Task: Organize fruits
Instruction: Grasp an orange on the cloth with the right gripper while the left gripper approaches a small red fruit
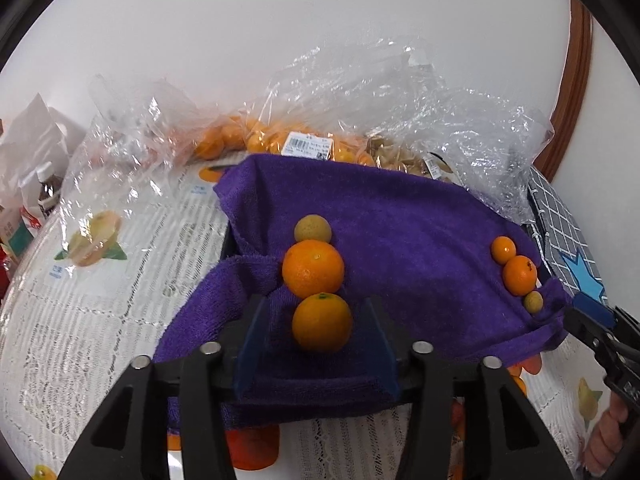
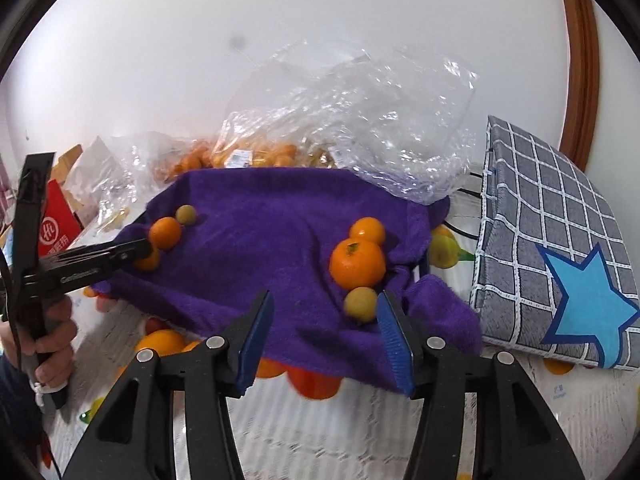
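A purple towel [image 1: 400, 232] covers a raised surface. On it stand two rows of fruit. In the left wrist view the near row is an orange [image 1: 322, 322], a bigger orange [image 1: 313, 268] and a small yellow-green fruit [image 1: 313, 229]. My left gripper [image 1: 316, 344] is open, its blue pads either side of the nearest orange. The far row [image 1: 518, 272] lies at the towel's right edge. In the right wrist view my right gripper [image 2: 326, 336] is open, its right pad next to a yellow-green fruit [image 2: 360, 304], below an orange [image 2: 357, 263] and a small orange [image 2: 367, 231].
Clear plastic bags [image 1: 360, 92] with several oranges [image 1: 240, 140] lie behind the towel by the white wall. A grey checked box with a blue star [image 2: 552, 248] stands at the right. Boxes and a bottle [image 1: 48, 192] sit at the left on the lace tablecloth [image 1: 100, 320].
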